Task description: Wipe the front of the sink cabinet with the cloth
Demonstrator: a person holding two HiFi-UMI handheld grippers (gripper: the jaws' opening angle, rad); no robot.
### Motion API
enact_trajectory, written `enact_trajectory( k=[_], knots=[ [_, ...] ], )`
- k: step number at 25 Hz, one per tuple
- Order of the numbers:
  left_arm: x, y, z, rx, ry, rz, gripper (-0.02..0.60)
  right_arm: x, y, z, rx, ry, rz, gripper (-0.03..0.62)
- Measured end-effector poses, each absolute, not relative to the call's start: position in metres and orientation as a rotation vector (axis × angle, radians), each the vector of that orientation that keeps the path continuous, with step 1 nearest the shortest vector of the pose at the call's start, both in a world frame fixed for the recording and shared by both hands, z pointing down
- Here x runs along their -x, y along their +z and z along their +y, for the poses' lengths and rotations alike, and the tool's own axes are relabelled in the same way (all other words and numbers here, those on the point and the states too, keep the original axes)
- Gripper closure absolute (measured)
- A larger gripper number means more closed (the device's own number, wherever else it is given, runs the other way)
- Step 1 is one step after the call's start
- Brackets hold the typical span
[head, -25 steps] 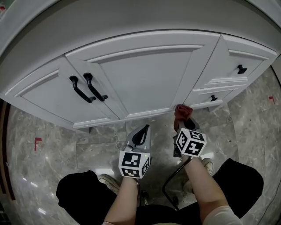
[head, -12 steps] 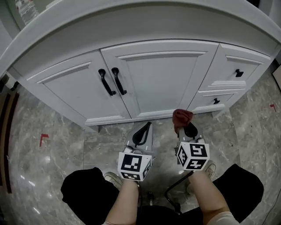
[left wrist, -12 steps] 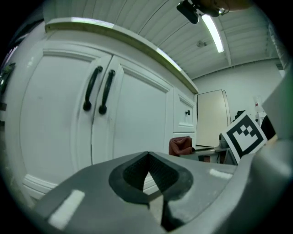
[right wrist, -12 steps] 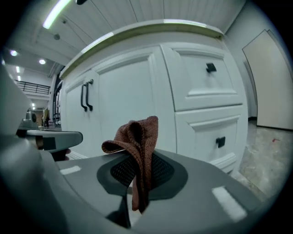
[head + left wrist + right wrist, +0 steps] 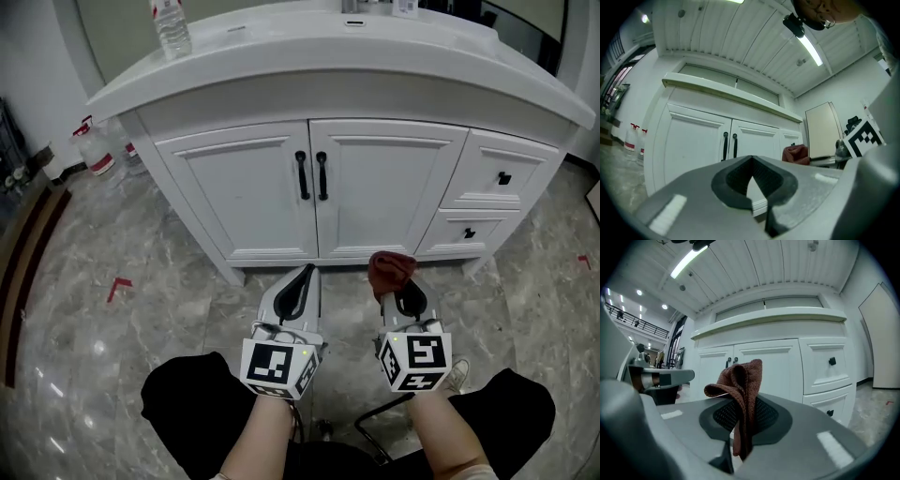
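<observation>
- The right hand-held gripper [image 5: 392, 284] is clamped tight on a brown-red cloth [image 5: 389, 264]. A bunched tuft stands out past its tips, which I judge is meant to be the wiping face.
- The cloth hangs low in front of the sink cabinet [image 5: 380, 197], near its base and not touching it. Wiping looks not yet begun.
- The left hand-held gripper [image 5: 303, 279] sits beside it with its jaws together on nothing, apparently idle and kept clear of the stroke.
- Farther out, two black handles [image 5: 311, 175] flank the door seam and drawers [image 5: 502, 169] stand to the right. A plastic bottle [image 5: 172, 28] stands on the table [image 5: 309, 56] above.
</observation>
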State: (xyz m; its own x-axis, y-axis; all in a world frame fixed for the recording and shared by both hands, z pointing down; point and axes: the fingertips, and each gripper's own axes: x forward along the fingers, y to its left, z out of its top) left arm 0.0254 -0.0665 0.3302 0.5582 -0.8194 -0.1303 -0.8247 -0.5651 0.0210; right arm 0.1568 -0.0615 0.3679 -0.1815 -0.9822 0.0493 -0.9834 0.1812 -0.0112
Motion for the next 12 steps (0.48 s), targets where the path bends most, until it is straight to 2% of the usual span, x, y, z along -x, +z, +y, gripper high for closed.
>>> enact_trajectory(
  k=[7, 12],
  knots=[
    [0.012, 0.323, -0.017, 2.686, 0.16, 1.409, 0.58, -0.112, 0.34, -0.02, -1.968, -0.138, -2.379, 0.513],
    [0.033, 0.324, 0.002, 2.684, 0.173, 1.391, 0.58, -0.1, 0.35, -0.001, -1.998, -0.081, -2.367, 0.514]
  ],
)
